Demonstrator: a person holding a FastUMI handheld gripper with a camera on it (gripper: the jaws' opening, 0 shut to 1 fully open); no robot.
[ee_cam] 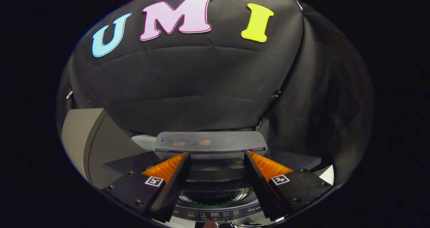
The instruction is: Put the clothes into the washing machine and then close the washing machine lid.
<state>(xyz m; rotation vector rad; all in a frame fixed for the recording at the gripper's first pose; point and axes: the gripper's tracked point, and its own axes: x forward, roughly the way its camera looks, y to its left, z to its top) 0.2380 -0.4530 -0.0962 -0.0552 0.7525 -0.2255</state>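
Washer [215, 208] lid [211, 143] partly raised, folded edge just ahead of tool [216, 154]. Fingers spread apart, touching lid's front edge, nothing clamped. Drum opening visible below, between fingers.

A staged recording booth rather than a lived-in home, black cloth wall [215, 87] draped close behind, a top-loading washing machine [215, 214] with control panel and raised lid [210, 142] as the lone household appliance, a grey panel [80, 137] beside it
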